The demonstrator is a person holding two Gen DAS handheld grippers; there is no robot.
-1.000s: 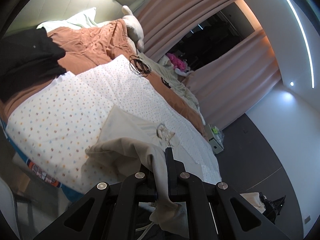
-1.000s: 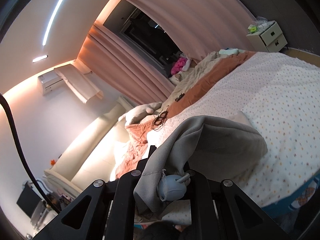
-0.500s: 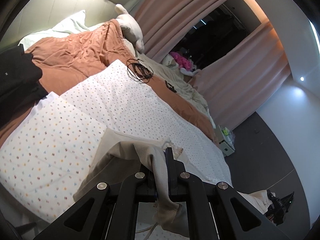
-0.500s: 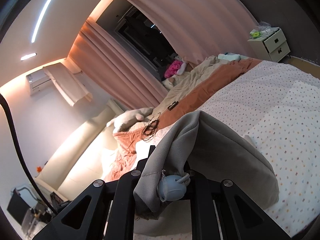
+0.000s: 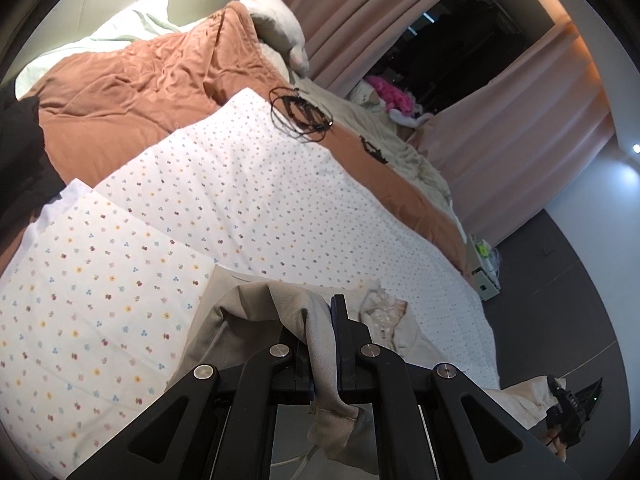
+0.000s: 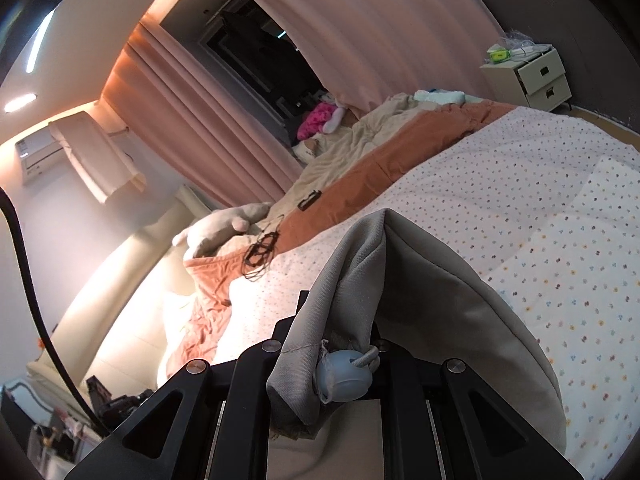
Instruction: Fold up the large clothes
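Observation:
A beige-grey garment [image 5: 248, 312] is held up over the dotted white bedsheet [image 5: 224, 200]. My left gripper [image 5: 320, 320] is shut on a strip of its fabric, which hangs down between the black fingers. In the right wrist view the same garment [image 6: 432, 280] drapes as a tent-shaped fold over the dotted bedsheet [image 6: 560, 240]. My right gripper [image 6: 336, 320] is shut on its edge, where a pale blue cord stopper [image 6: 344, 376] dangles. The fabric hides the right fingertips.
An orange quilt [image 5: 132, 80], a white plush toy [image 5: 276, 28], a black cable tangle [image 5: 300, 114] and dark clothing [image 5: 20, 152] lie further up the bed. Pink curtains [image 6: 240, 120] hang behind. A white nightstand [image 6: 528, 76] stands beside the bed.
Both grippers have carried the garment further over the bed; the sheet now fills more of both views and the bed's near edge has dropped out of sight. Both grips are unchanged.

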